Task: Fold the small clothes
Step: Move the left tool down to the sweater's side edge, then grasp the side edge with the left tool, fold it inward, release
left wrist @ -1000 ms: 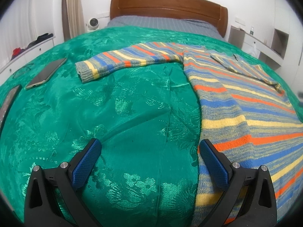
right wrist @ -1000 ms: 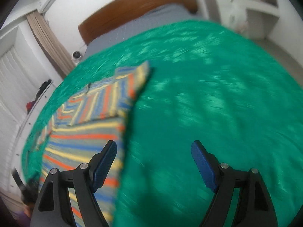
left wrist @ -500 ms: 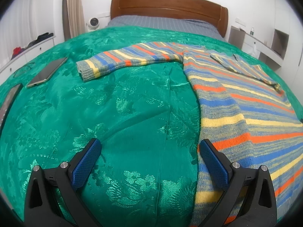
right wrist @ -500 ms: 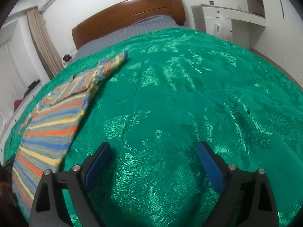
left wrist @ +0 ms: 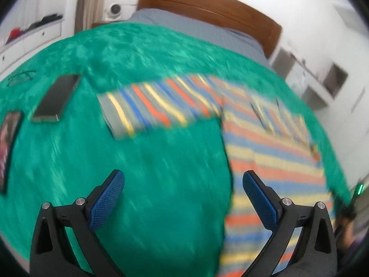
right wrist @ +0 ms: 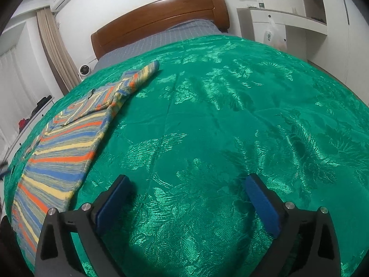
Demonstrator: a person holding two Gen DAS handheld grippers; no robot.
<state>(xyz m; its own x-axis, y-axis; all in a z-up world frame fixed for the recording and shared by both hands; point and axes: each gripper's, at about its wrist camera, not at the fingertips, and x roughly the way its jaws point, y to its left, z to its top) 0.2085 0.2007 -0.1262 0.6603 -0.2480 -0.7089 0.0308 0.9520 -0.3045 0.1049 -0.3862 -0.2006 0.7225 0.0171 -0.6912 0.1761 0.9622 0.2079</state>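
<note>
Left wrist view, left to right. A dark tablet-like slab (left wrist: 8, 143) and a phone (left wrist: 56, 98) are lying on the green bedspread (left wrist: 150, 184), well apart from the garment. The striped sweater (left wrist: 272, 161) is lying flat on the right half of the bed, one sleeve (left wrist: 147, 108) stretching out leftward across the spread, the other appearing folded in over the chest. The left claw (left wrist: 183, 198) is hanging above the spread with its jaws spread wide and nothing between them, the right pad sitting just beside the sweater's near side edge. This view is smeared by motion blur, so fine detail is not readable.

Right wrist view, left to right. The sweater (right wrist: 64, 143) is occupying the left margin, and the right claw (right wrist: 188, 198) is hovering over bare bedspread (right wrist: 253, 115), well apart from the garment, jaws likewise wide and empty.

Judged step: the fold is only partly begun, and the extended sleeve is probably next. That move is calling for the left claw to travel forward to the cuff, pinch it, and carry it across the body.

Writing: no brand, label or legible text is showing in either view.
</note>
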